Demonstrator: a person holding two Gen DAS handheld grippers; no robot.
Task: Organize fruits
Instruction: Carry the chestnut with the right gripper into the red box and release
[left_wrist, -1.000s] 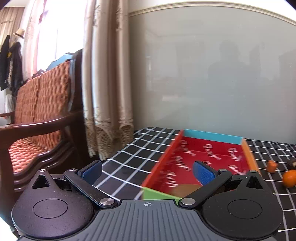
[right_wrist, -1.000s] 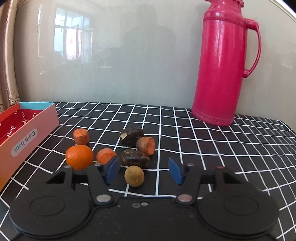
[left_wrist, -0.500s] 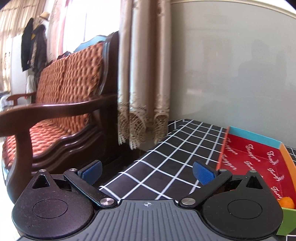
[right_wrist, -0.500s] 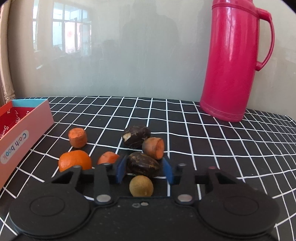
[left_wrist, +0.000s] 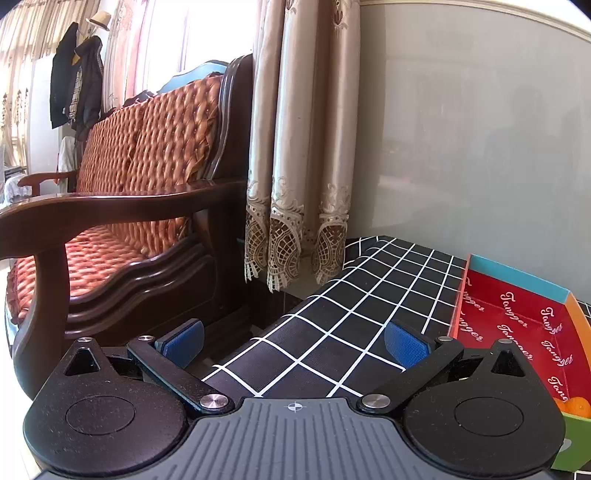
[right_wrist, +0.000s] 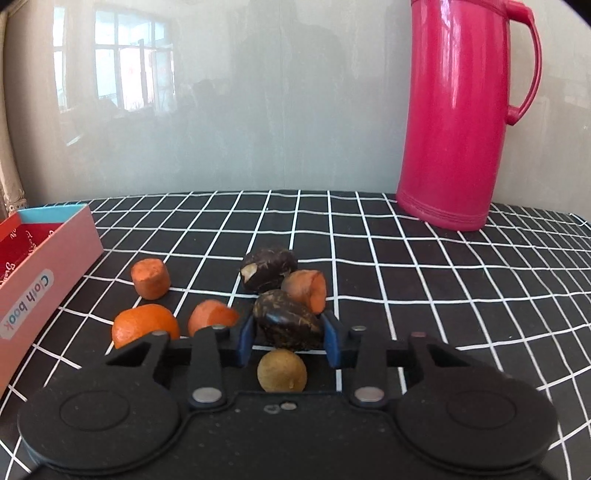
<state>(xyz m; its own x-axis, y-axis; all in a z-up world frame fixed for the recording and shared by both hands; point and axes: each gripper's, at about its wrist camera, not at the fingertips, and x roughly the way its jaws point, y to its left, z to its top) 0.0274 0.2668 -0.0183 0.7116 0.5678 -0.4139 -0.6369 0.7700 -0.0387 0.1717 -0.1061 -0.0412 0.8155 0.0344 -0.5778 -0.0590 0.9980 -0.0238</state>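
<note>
In the right wrist view, my right gripper (right_wrist: 288, 339) has its jaws closing, and the blue pads touch both sides of a dark brown wrinkled fruit (right_wrist: 288, 321) on the checked cloth. A small tan round fruit (right_wrist: 282, 371) lies just behind the pads. Around them sit a second dark fruit (right_wrist: 267, 267), an orange-brown cut piece (right_wrist: 306, 290), an orange stub (right_wrist: 150, 278), a mandarin (right_wrist: 144, 326) and an orange piece (right_wrist: 210, 317). My left gripper (left_wrist: 293, 347) stands open and empty over the table's left corner. The red-lined box (left_wrist: 517, 317) is to its right, with an orange fruit (left_wrist: 578, 406) inside.
A tall pink thermos (right_wrist: 461, 110) stands at the back right against the glossy wall. The box's pink side (right_wrist: 48, 273) borders the fruit on the left. A wooden bench with an orange cushion (left_wrist: 129, 221) and a curtain (left_wrist: 295, 147) lie beyond the table's left edge.
My left gripper has swung left, from over the box to the table corner, still open. My right gripper's jaws have narrowed from wide apart onto the dark fruit.
</note>
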